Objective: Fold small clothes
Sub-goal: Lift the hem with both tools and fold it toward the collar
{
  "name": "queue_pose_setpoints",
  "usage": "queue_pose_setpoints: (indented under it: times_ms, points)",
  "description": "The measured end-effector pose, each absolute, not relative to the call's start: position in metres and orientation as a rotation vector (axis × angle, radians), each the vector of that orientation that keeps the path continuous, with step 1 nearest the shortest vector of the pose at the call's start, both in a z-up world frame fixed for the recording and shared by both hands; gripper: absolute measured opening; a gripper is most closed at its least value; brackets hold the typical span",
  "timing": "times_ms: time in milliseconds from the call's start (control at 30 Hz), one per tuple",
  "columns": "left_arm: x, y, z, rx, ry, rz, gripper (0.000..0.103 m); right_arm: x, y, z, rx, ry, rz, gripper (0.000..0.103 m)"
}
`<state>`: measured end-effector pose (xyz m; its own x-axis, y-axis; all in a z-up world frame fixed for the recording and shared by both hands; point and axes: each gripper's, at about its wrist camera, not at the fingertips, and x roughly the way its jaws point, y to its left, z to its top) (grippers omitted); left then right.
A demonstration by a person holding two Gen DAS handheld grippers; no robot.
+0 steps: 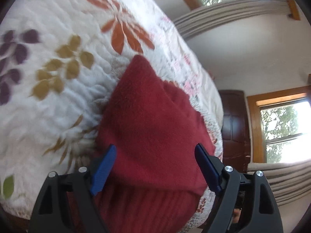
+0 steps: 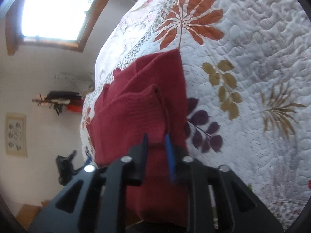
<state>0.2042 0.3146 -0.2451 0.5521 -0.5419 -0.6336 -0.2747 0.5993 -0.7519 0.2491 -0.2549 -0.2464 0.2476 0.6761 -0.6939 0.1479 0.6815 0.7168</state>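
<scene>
red sweater point(image 2: 140, 106) on bed quilt point(image 2: 252, 58), partly folded. right claw point(image 2: 156, 141) nearly closed, pinching sweater edge. left claw point(image 1: 155, 155) wide open around cloth, gripping nothing. mid-fold; next, carry pinched edge over, lay flat.

Each gripper has a black frame with triangular cut-outs, silver round screw heads, and 2 fingers faced with ribbed blue pads point(image 1: 104, 169).

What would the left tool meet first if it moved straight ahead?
Most likely the red garment: it lies between the open left tool's fingers and fills the path ahead, with the quilt under it. Depth is unclear.
</scene>
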Motion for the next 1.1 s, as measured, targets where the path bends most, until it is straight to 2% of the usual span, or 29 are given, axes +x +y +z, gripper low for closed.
queue_pose_setpoints:
  times_ms: [100,267,367,500,700,967,1000,1033,1100]
  points:
    - [0.16,0.323,-0.236,-0.954,0.987,-0.134,0.088,0.227,-0.264,-0.25,0.744,1.296,0.44,0.041]
    - [0.086,0.321,-0.246,-0.887,1.084,-0.103,0.088,0.168,-0.279,-0.263,0.748,1.309,0.482,0.041]
    - [0.052,0.317,-0.274,-0.862,1.205,-0.147,0.092,0.124,-0.292,-0.272,0.772,1.313,0.45,0.045]
    - [0.022,0.316,-0.333,-0.831,1.372,-0.202,0.092,0.06,-0.298,-0.295,0.79,1.338,0.382,0.061]
    - [0.024,0.316,-0.384,-0.778,1.411,-0.322,0.092,-0.002,-0.256,-0.334,0.698,1.449,0.336,0.061]
    - [0.037,0.293,-0.416,-0.69,1.428,-0.401,0.09,-0.018,-0.211,-0.354,0.657,1.429,0.347,0.061]
    - [0.035,0.294,-0.417,-0.697,1.41,-0.394,0.082,-0.018,-0.205,-0.359,0.635,1.431,0.348,0.061]
    - [0.035,0.295,-0.42,-0.699,1.412,-0.379,0.066,-0.017,-0.201,-0.362,0.627,1.434,0.35,0.061]
    - [0.033,0.296,-0.426,-0.723,1.425,-0.381,0.049,-0.017,-0.19,-0.37,0.614,1.432,0.361,0.061]
